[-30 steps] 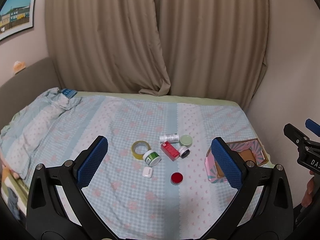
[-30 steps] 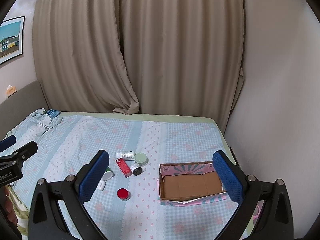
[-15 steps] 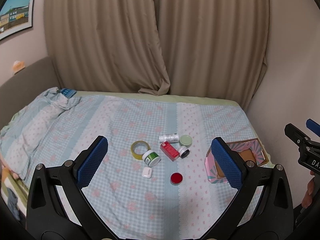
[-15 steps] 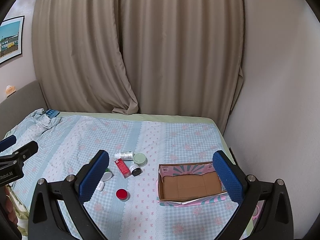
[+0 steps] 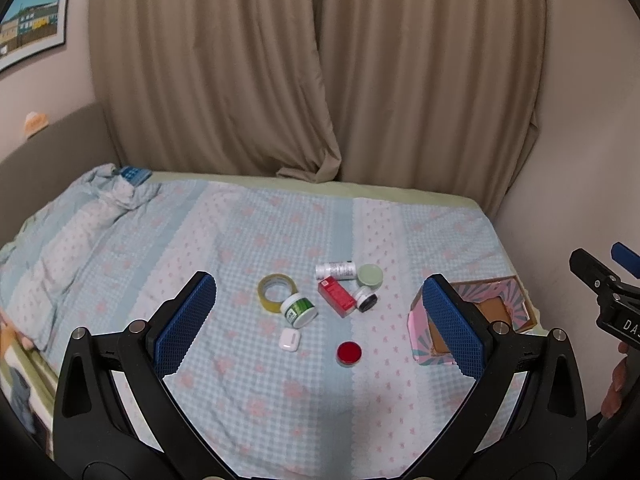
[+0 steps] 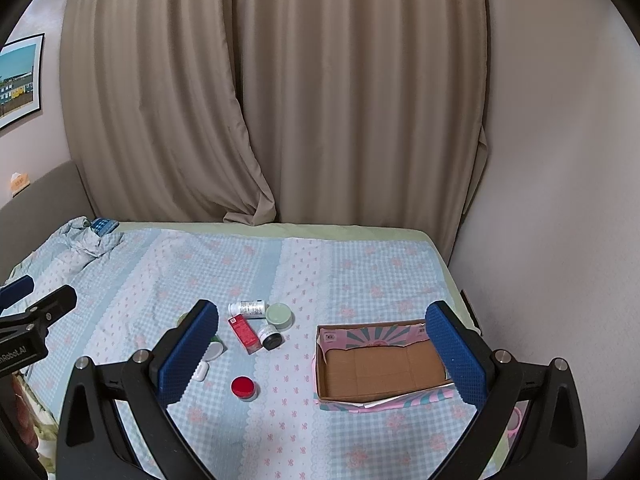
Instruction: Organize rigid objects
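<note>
Small items lie clustered on the bed: a tape roll (image 5: 274, 291), a green-labelled jar (image 5: 299, 310), a white earbud case (image 5: 289, 339), a red-lidded jar (image 5: 349, 353) (image 6: 243, 388), a red box (image 5: 337, 296) (image 6: 244, 334), a white bottle (image 5: 335, 270) (image 6: 247, 307), a pale green lid (image 5: 370, 274) (image 6: 279, 315) and a small dark-lidded jar (image 5: 365, 298) (image 6: 269, 337). An open cardboard box (image 6: 380, 364) (image 5: 496, 308) sits to their right. My left gripper (image 5: 318, 326) and right gripper (image 6: 322, 354) are open and empty, held above the bed's near edge.
The bed (image 5: 248, 240) has a light blue checked sheet, with a rumpled blanket (image 5: 72, 232) and a blue packet (image 5: 134, 174) at the far left. Beige curtains (image 6: 280, 100) hang behind. A wall (image 6: 560, 200) borders the bed on the right.
</note>
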`<state>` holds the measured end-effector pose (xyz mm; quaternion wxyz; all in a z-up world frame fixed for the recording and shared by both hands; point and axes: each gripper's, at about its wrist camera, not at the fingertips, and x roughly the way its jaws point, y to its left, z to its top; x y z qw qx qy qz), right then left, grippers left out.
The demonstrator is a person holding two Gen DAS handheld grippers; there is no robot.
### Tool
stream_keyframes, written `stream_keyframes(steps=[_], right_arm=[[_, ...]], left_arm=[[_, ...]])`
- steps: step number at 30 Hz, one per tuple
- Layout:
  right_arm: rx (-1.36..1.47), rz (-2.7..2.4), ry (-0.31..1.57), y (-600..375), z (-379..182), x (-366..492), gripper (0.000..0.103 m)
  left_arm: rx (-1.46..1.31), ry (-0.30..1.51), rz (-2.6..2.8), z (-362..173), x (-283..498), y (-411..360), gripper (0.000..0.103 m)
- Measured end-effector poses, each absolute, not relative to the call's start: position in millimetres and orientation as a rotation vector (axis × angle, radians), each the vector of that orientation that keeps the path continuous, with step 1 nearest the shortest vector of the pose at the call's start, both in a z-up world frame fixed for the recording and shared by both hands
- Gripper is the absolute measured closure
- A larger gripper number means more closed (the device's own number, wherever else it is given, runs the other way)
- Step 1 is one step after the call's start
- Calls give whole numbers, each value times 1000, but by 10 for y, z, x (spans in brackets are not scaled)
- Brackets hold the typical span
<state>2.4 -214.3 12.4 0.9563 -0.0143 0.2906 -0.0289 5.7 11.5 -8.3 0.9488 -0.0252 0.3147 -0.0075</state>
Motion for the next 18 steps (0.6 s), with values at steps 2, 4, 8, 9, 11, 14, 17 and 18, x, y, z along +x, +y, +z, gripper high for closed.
stream_keyframes(steps=[2,4,8,9,11,14,17,18], right_arm=[[-32,-56,603,-2153,110,55,0],[-35,-54,621,-2168,86,110,0],[-41,-45,658,-2188,-2,240,0],[-43,-37,667,-2195,-36,278,0],[-55,-14,684,-2194,-150,361,0],[-78,31,718,-2168,-393,511,0],[-72,79,779,-2121,-700,680,0],[-68,90,797,-2090,-797,726,0]], left_arm=[[-55,663,-3,-114,93,120,1],[-55,690,8,-162,153,112,1],[-70,747,30,-308,300,106,1],[-74,760,36,-361,351,105,1],[-91,800,55,-525,479,117,1],[-131,868,77,-819,692,166,1],[-183,944,84,-1128,925,241,1],[-207,976,83,-1256,1023,277,1]])
